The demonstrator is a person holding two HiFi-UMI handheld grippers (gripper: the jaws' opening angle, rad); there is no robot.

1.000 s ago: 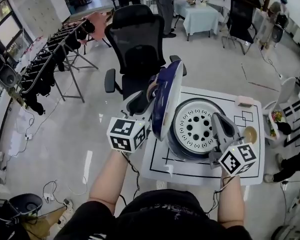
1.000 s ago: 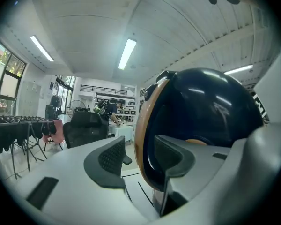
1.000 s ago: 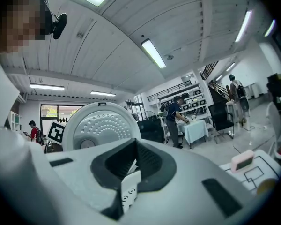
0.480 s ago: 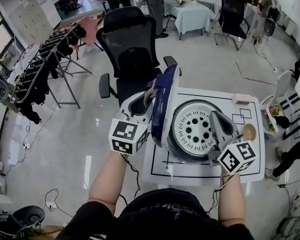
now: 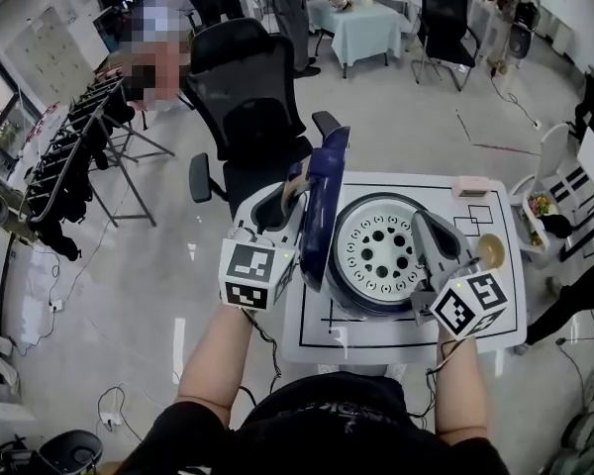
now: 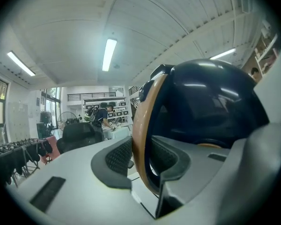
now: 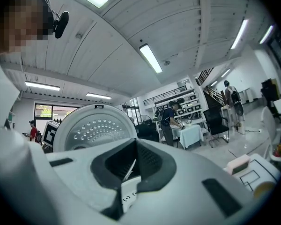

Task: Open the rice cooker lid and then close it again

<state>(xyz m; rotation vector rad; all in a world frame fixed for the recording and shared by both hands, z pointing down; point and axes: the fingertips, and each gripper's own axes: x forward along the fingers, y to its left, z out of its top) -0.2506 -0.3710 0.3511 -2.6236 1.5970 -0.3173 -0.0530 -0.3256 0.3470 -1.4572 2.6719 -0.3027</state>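
Open-lid stage, seen from the head and from both tool cameras. The dark-blue, domed rice cooker lid (image 5: pixel 327 198) stands raised and nearly upright, edge-on to the head view, at the left side of the round dark-blue rice cooker body (image 5: pixel 351 305). The body sits on a white square desk (image 5: pixel 312 336) marked with black lines. In its open mouth lies a round white perforated plate (image 5: pixel 376 250).

Left tongs (image 6: pixel 140 161): they have just been closing and now pinch the tan rim band (image 6: pixel 138 121) of the lid. One dark ribbed pad lies on each side of the band, and the glossy blue dome swells to the right behind it. In the head view these tongs reach in from the lid's outer, left side, near its upper edge.

Right tongs (image 7: pixel 131 165): they are pressed together at the tips and carry nothing. They lie over the right part of the cooker's mouth, apart from the lid, and point across the plate toward it. Beyond their tips, the lid's white inner face (image 7: pixel 96 130) rises upright, dotted with rows of small holes.

Surroundings: a small pink block (image 5: pixel 469 186) rests at the desk's far right edge. A black office chair (image 5: pixel 243 97) stands on the floor beyond the desk – well clear of both tools.
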